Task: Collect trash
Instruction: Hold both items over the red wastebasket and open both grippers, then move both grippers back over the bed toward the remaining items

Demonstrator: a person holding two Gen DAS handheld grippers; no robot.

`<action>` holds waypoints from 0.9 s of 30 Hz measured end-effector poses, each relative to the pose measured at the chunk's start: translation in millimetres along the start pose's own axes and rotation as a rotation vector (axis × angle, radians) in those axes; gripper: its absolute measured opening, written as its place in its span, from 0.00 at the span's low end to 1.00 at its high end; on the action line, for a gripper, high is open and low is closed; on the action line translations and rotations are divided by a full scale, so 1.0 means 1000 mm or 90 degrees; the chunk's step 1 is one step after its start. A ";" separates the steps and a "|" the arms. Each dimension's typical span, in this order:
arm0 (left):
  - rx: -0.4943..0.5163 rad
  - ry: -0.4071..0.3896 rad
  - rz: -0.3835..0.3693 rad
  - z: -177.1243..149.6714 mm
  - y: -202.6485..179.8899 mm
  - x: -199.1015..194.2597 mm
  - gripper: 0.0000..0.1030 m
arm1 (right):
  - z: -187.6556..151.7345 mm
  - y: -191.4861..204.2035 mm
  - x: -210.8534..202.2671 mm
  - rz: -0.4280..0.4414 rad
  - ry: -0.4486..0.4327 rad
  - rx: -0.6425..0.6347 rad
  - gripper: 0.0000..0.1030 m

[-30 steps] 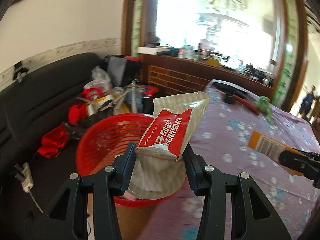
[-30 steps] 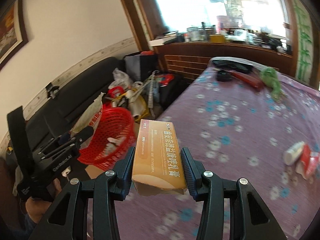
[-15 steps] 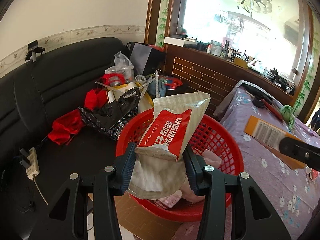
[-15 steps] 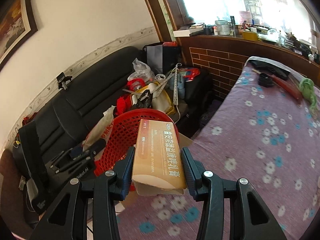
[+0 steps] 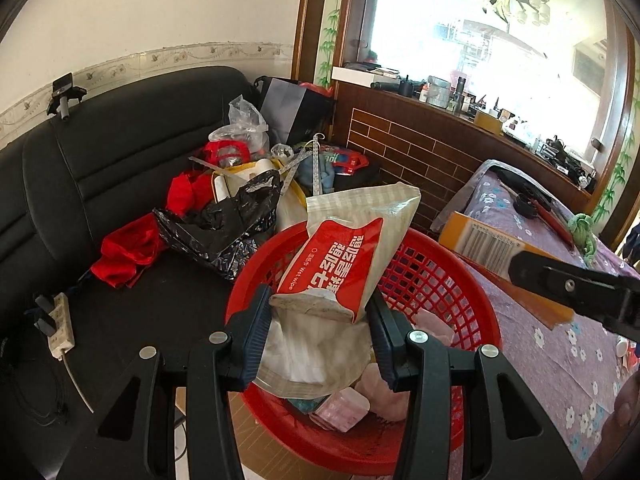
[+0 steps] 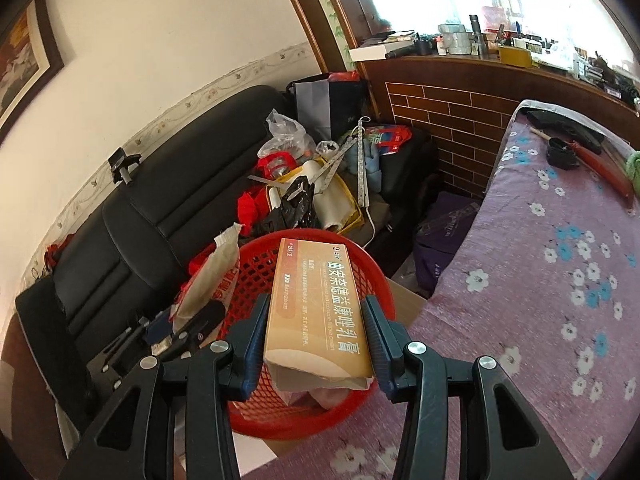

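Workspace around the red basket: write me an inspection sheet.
Surface: flowered purple cloth, mostly bare.
Job's things: wet-wipe pack and orange box, both over the red basket, which holds pink scraps.
Clutter: black bag, red cloth and a heap of bags on the black sofa.
Grippers: left tongs grip the pack; right tongs grip the box.
Cables: power strip on the sofa.
Surroundings: brick ledge under a bright window.
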State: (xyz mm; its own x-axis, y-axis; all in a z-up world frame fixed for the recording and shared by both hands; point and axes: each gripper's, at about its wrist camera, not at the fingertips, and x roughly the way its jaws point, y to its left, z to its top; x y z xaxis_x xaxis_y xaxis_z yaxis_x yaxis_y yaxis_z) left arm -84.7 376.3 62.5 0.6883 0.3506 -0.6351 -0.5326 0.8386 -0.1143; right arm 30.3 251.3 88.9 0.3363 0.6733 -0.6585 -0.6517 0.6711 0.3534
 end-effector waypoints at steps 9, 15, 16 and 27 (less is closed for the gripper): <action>-0.015 0.001 -0.004 -0.001 0.001 -0.002 0.65 | 0.008 -0.008 -0.001 0.017 -0.014 0.032 0.50; 0.005 -0.021 -0.006 -0.009 -0.019 -0.026 0.75 | -0.001 -0.021 -0.037 -0.004 -0.033 0.034 0.52; 0.020 -0.025 -0.007 -0.013 -0.027 -0.030 0.75 | -0.005 -0.025 -0.043 -0.005 -0.033 0.036 0.54; 0.116 -0.034 -0.037 -0.040 -0.101 -0.058 0.76 | -0.056 -0.082 -0.099 -0.060 -0.025 0.091 0.57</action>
State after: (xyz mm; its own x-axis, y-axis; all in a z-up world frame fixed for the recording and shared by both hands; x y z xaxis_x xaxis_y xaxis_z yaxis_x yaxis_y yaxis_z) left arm -90.7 254.9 80.1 0.7426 0.3171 -0.5898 -0.3965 0.9180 -0.0056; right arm 12.4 111.9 88.1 0.4198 0.6149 -0.6676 -0.5130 0.7675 0.3844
